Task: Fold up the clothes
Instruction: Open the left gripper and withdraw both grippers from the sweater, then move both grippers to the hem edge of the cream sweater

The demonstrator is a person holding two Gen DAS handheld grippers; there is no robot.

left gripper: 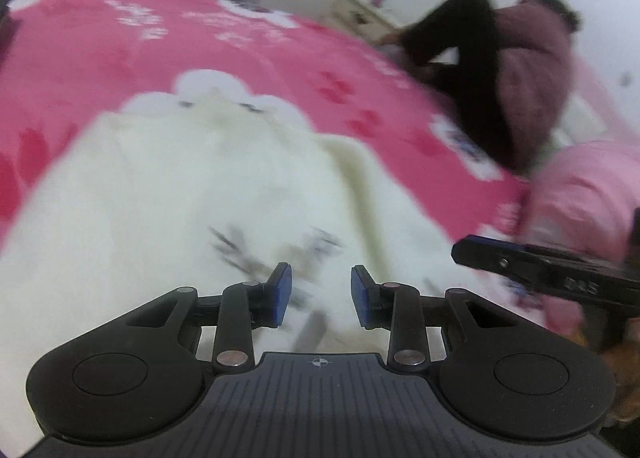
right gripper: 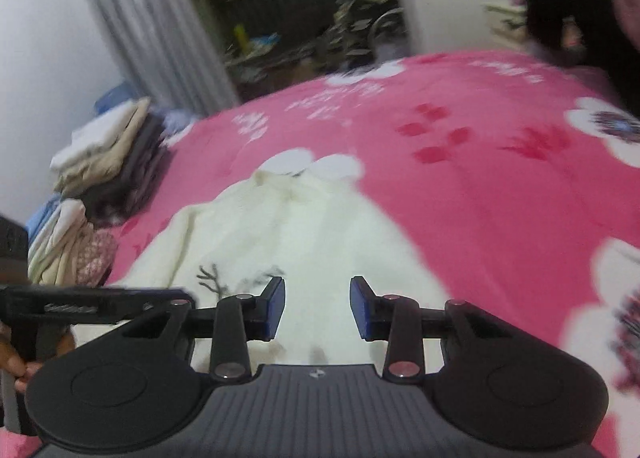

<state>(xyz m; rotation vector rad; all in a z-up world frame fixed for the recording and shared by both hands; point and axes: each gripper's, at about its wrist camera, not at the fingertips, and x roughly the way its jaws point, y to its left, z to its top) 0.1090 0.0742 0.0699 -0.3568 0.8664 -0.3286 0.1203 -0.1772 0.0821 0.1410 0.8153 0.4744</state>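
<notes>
Right now your left gripper point(left gripper: 321, 294) hangs with its jaws spread and nothing between the blue pads; the same goes for your right gripper point(right gripper: 317, 308), parted and empty. Both hover above the near end of the cream sweater point(left gripper: 208, 194), which lies spread on the pink floral bedspread point(left gripper: 120, 46).

The relation to mind is this: the sweater runs lengthwise straight away from you, its hem end under your tongs and its collar point(right gripper: 294, 182) at the far end, toward the white flower print. The grey branch motif point(right gripper: 212, 278) sits just ahead of your fingertips. The two grippers are side by side over that near end, so neither is clearly closer to the cloth; the blur leaves their height above it uncertain. In the right wrist view, one sleeve point(right gripper: 182, 242) appears folded in along the left edge, which suggests the folding is partly under way, though I cannot tell how the right side lies.

My guess is the next move is a pinch at the two near corners, then a carry forward along the long axis toward the collar.

Further out, a stack of folded clothes point(right gripper: 108, 162) rests at the left edge of the bed, and a seated person point(left gripper: 520, 70) is on the far right corner, well apart from the sweater.
</notes>
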